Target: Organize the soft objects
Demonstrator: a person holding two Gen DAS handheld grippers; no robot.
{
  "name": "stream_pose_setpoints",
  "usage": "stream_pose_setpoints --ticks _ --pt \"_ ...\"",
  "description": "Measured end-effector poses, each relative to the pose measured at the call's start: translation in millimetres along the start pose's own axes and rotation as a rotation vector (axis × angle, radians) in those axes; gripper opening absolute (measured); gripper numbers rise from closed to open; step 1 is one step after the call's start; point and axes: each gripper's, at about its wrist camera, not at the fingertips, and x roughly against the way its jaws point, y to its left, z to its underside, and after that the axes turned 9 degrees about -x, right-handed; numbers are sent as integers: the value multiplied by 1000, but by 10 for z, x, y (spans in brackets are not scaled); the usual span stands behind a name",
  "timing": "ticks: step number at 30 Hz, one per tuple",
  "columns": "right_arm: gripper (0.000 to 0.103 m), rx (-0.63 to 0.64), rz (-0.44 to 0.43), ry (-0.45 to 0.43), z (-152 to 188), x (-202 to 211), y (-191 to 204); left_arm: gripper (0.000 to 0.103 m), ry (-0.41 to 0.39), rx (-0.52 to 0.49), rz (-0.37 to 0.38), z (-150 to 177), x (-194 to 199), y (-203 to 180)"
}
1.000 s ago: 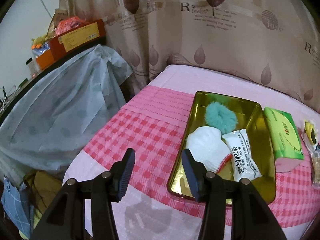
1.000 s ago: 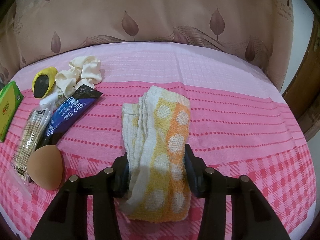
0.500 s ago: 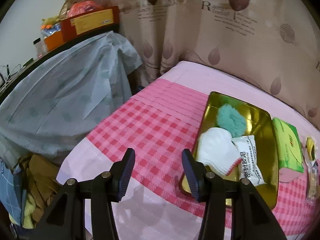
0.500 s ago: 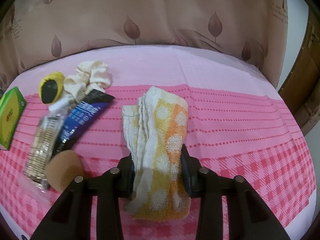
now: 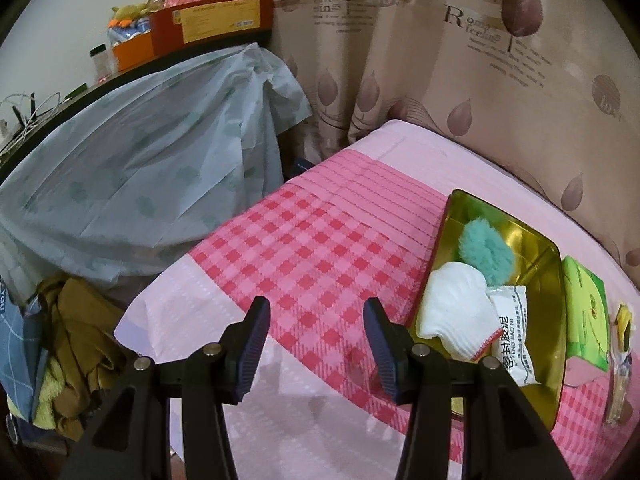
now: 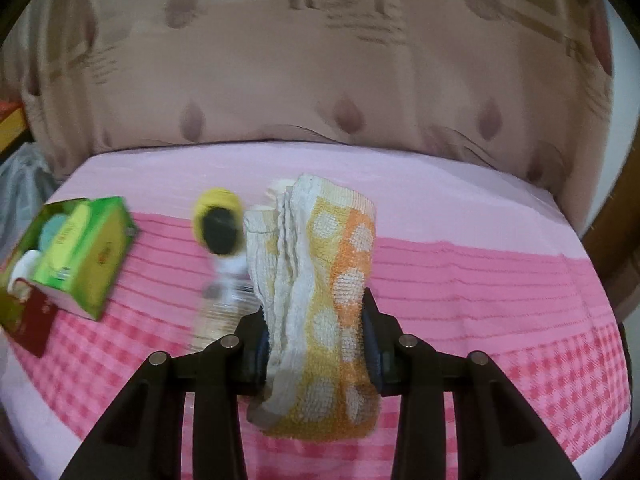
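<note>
In the left wrist view, the left hand-held gripper hangs with its jaws spread wide and nothing between them, above the pink checked cloth that covers the counter. Just to the right of it sits a gold tray. Inside the tray lie a fluffy teal puff at the far end, a white glove with a red cuff nearer, and a white sachet touching the glove's right side. A green tissue pack lies just beside the tray's right wall — outside it.

In the right wrist view, the right hand-held gripper is clamped on a folded towel with orange and yellow spots; the towel rises between the fingers and its lower end droops toward the camera. This view is blurred. Left of the towel, a yellow and black thing lies on the cloth, and farther left is the green tissue pack, with the tray's corner only just visible beyond it.
</note>
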Motion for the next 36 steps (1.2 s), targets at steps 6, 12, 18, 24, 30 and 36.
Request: stream_pose_setpoints --ticks 6,12,18,24,30,36 --pt "34 67 -99 -4 -18 86 559 49 1 38 -25 1 3 92" --pt "34 140 -201 15 35 97 1161 49 10 55 -35 1 -11 138" --pt "34 209 -294 41 147 124 1747 49 24 102 -42 6 -37 235" --pt "35 297 -367 44 201 143 2364 49 42 117 -51 12 -70 271" --pt "35 354 -405 75 323 68 2798 49 55 149 -76 21 -93 352" --pt "35 380 -422 109 398 -61 3106 49 80 194 -96 39 -124 438"
